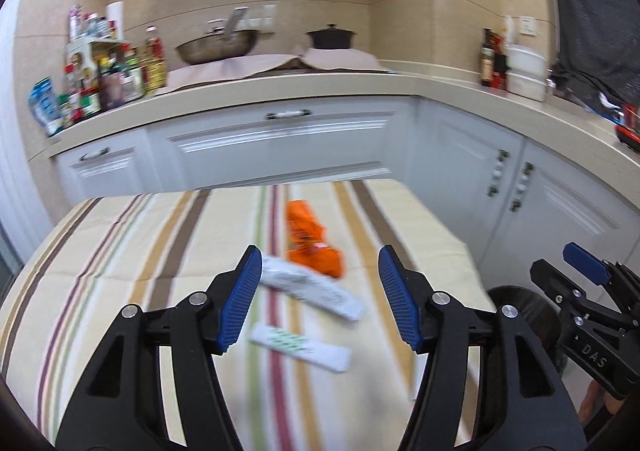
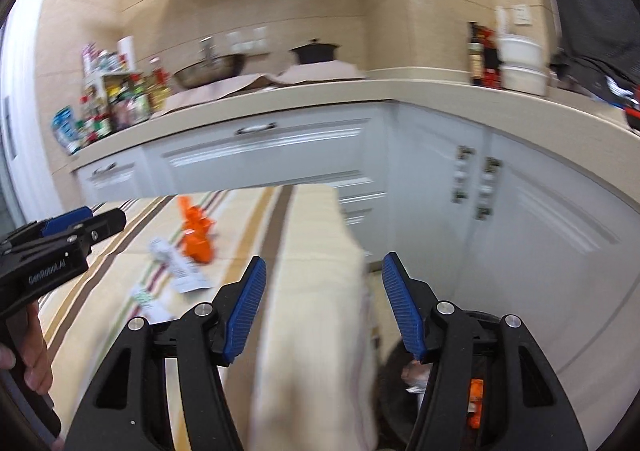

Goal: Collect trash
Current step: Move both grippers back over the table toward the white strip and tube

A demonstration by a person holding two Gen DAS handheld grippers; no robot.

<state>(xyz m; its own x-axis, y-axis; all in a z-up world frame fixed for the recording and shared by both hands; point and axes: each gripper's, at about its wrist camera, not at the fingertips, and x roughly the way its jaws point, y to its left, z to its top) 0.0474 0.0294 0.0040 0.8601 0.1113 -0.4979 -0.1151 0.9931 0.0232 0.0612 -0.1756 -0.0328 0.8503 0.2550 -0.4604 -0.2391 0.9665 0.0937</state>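
An orange wrapper (image 1: 314,247) lies on the striped tablecloth (image 1: 120,251), with a long white wrapper (image 1: 320,289) just in front of it. A smaller white wrapper with green print (image 1: 300,347) is nearer still. My left gripper (image 1: 320,251) hovers open above these three, with nothing between its blue pads. My right gripper (image 2: 325,259) is open and empty over the table's right edge. A dark bin (image 2: 394,379) sits below it on the floor, holding an orange scrap (image 2: 476,399) and some pale scraps. In the right wrist view the orange wrapper (image 2: 196,239) lies far left.
White cabinets (image 1: 280,143) and a beige counter (image 1: 280,89) curve behind the table, carrying bottles (image 1: 100,79), a wok (image 1: 218,47) and a black pot (image 1: 331,38). A hand (image 2: 28,351) holds the left gripper (image 2: 88,221). The right gripper (image 1: 568,271) shows at the far right.
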